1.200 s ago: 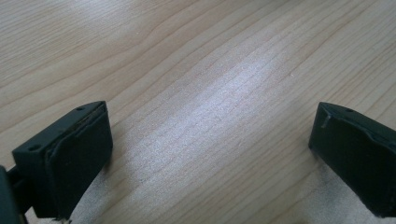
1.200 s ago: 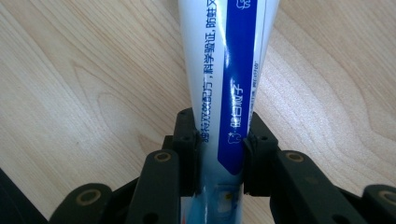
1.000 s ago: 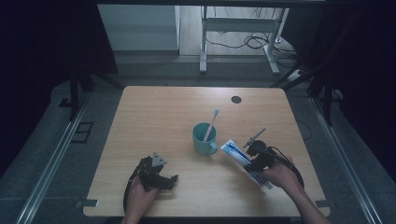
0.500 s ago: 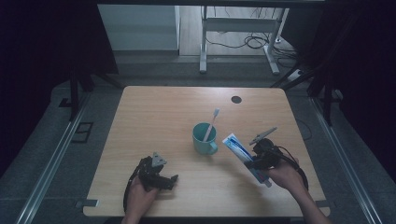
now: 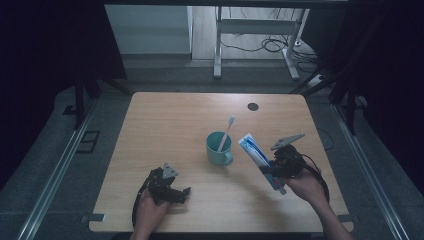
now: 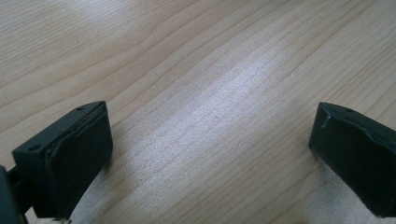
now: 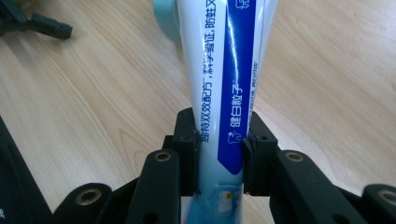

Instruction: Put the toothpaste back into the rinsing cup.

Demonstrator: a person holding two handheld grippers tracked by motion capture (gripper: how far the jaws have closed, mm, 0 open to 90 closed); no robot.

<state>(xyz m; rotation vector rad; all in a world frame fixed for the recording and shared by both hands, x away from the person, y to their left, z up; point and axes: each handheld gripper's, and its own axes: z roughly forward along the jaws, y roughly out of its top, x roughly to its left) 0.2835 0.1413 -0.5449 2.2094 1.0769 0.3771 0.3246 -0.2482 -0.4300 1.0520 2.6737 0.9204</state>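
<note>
A white and blue toothpaste tube [image 5: 257, 157] is lifted off the wooden table [image 5: 170, 120], tilted with its flat end up toward the cup. My right gripper [image 5: 273, 171] is shut on it near the cap end; in the right gripper view both pads [image 7: 192, 154] press the toothpaste tube [image 7: 224, 93] from either side. A teal cup [image 5: 219, 148] with a white toothbrush [image 5: 226, 131] standing in it sits mid-table, just left of the tube. My left gripper [image 5: 184, 194] rests at the front left, its jaws wide apart over bare wood in the left gripper view [image 6: 205, 154].
A small dark round spot [image 5: 253, 106] lies near the table's far right edge. Beyond the table stand a white desk frame [image 5: 255, 45] and loose cables on the floor. The far half of the table [image 5: 200, 107] is bare wood.
My right gripper has lifted the toothpaste tube up off the table and tilted it steeper, toward the cup. The left gripper has stayed where it was.
</note>
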